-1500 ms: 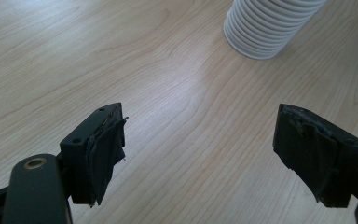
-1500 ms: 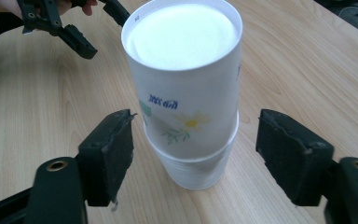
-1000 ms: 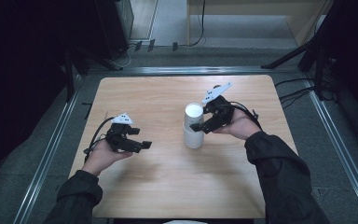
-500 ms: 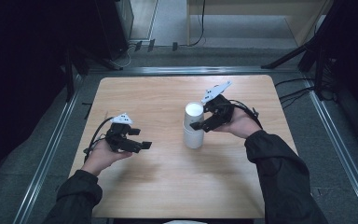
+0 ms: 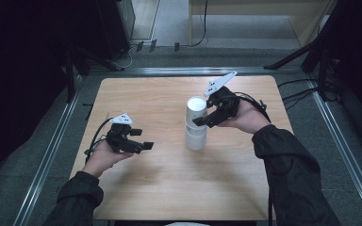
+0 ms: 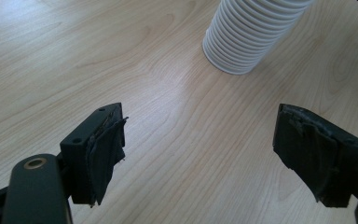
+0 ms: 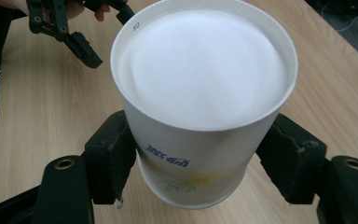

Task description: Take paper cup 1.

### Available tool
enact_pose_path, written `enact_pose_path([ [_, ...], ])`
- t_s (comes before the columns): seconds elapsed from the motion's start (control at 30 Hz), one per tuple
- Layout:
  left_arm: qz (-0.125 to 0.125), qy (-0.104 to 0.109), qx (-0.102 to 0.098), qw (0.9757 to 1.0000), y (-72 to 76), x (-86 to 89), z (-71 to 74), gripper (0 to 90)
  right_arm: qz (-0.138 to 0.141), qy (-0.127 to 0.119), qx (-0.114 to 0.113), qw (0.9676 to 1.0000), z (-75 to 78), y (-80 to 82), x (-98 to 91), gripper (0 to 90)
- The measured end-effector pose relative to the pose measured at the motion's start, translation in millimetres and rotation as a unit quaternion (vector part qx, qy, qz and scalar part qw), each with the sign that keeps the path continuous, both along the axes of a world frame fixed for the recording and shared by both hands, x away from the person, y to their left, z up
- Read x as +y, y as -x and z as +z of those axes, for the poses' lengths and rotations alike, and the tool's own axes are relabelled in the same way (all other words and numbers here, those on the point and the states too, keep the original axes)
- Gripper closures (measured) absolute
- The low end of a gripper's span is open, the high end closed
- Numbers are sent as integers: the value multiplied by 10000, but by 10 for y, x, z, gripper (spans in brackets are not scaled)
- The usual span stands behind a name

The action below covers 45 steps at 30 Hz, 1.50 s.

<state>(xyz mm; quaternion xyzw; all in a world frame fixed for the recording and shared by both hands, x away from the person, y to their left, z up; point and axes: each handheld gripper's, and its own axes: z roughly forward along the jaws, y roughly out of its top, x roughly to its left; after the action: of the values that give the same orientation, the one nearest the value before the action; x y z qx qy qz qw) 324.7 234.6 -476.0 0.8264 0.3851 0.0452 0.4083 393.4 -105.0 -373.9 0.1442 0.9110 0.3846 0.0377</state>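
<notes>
The top cup is a white paper cup, turned upside down, and it sits at the upper end of a stack of cups of the same kind that stands upright on the wooden table, a little right of the table's middle. In the right gripper view this cup is very near: its flat white bottom faces the camera, and on its side there is small blue printing with a faint yellow and green drawing below it.

The right gripper holds this top cup from the side. Its two black jaws press on the cup's wall, one on each side (in the right gripper view the pads touch the paper on both sides) — the jaws have just been closing, and now the cup is gripped between them. In the high view the top cup stands a bit higher than the rest, with its rim over the cups below; whether it is fully free of them I cannot tell.

The left gripper is well apart from the stack, over the left part of the table, and its jaws point toward the cups. In the left gripper view the two jaws stand wide apart with bare wood between them — they grip nothing. Farther in that view the ribbed lower end of the stack stands on the table.
</notes>
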Motion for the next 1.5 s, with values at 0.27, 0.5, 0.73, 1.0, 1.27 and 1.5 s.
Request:
enact_pose_path([
  [0.27,-4,22,-88,10000,19,-1,54,167,38,-123,-48,9999,376,112,-19,323],
  [0.5,-64,124,-167,9998,53,-5,113,168,128,-39,-9,9999,511,277,-39,325],
  [0.73,-251,171,-184,9994,96,-89,150,172,235,-123,85,9996,339,458,-77,324],
  [1.0,-444,160,-226,9986,158,-192,156,172,231,-372,23,9990,94,614,-159,330],
  [1.27,-592,123,-310,9977,208,-251,154,172,317,-267,134,9991,-101,712,-121,329],
  [1.5,-746,194,-367,9963,249,-324,148,172,375,-169,149,9990,-300,751,-74,329],
])
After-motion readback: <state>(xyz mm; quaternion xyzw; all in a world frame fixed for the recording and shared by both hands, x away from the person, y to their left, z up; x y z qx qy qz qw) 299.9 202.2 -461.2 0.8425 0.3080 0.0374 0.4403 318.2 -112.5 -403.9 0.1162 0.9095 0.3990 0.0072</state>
